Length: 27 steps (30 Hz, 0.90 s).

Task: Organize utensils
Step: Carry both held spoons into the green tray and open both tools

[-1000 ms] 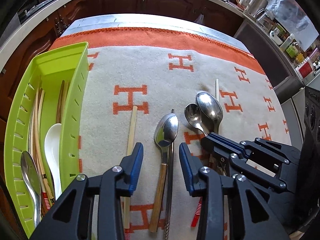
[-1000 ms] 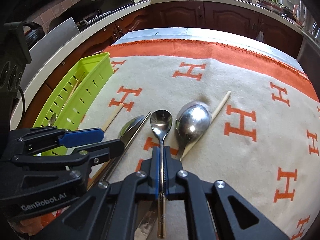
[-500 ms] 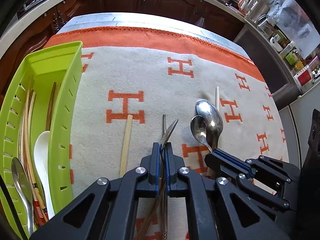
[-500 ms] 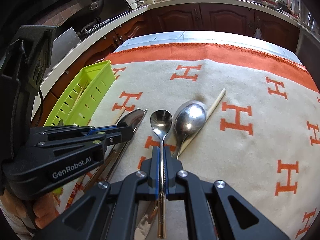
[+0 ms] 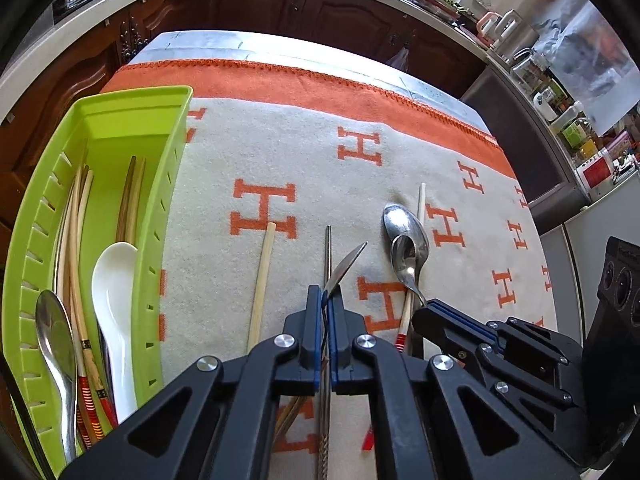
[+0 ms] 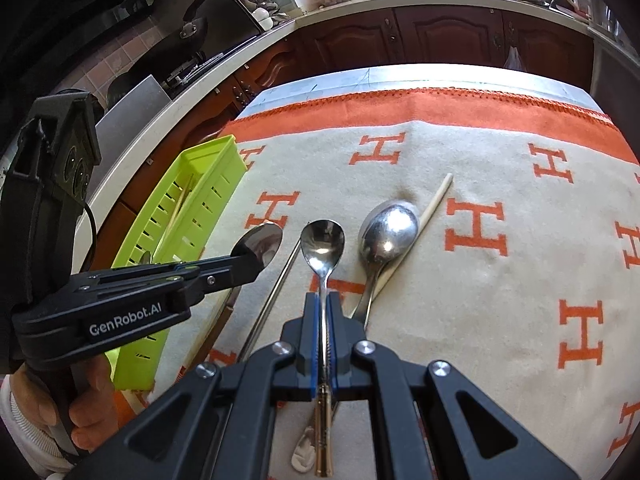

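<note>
I have both grippers loaded. The left gripper (image 5: 327,300) is clenched on a wood-handled spoon (image 5: 347,261), its bowl turned on edge and lifted off the cloth (image 5: 304,148). The right gripper (image 6: 323,300) is clamped on the neck of a small spoon (image 6: 322,245) with a gold handle; whether its bowl is clear of the cloth I cannot tell from this angle.

Where things are:
- The tray (image 5: 176,160) sits at the left edge of the cloth, already holding chopsticks, a white spoon (image 5: 114,280) and a steel spoon (image 5: 54,328).
- On the cloth lie a bamboo chopstick (image 5: 262,280), a steel chopstick (image 5: 327,248), a big spoon (image 5: 404,224) and a second bamboo chopstick (image 5: 421,204) partly under it.

Procedure I would follow for the step in hand, carrying the left spoon to the tray:
1. Lift straight up first; the steel chopstick lies just beside the jaws and will drag if I sweep low.
2. The grip is near the neck, so the long handle hangs behind. Keep the wrist steady, or the spoon may pivot in the pads.
3. Clear the tray's near wall with the bowl, then align the spoon lengthwise with the tray.
4. Lower into the gap by the white spoon and release low, to prevent bounce.
5. Hold the right gripper still until the left is out of the way; the two are close.
</note>
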Each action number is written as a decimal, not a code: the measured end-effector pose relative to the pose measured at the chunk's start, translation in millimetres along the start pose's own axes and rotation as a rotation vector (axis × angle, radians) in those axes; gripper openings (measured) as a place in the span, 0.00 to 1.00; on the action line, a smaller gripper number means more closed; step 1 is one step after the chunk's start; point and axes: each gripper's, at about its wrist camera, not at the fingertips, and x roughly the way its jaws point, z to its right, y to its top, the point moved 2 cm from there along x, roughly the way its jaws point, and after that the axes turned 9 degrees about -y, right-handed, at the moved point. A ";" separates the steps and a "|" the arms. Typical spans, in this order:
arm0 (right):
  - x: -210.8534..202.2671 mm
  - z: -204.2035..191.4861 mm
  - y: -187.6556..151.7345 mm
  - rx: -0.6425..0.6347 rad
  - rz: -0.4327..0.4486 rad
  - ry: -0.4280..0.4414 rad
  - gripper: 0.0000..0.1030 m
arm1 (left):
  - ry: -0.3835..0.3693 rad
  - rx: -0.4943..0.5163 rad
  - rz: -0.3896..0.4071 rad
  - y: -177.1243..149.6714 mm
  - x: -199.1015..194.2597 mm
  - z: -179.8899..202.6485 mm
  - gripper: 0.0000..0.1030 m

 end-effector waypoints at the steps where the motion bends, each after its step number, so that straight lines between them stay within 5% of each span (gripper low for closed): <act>1: -3.0 -1.1 0.2 0.001 0.002 0.005 0.03 | -0.005 0.001 0.008 -0.9 -5.3 1.0 0.00; 15: -55.7 -52.3 2.6 -0.048 0.070 0.076 0.03 | -0.051 -0.047 0.198 -15.8 -115.4 -6.5 0.00; 22: -59.5 -88.2 21.7 0.008 0.041 0.176 0.03 | 0.032 -0.068 0.261 -6.0 -174.8 -31.3 0.00; 27: -34.6 -114.7 45.5 0.098 -0.019 0.229 0.03 | 0.067 -0.138 0.254 8.2 -180.0 -68.8 0.00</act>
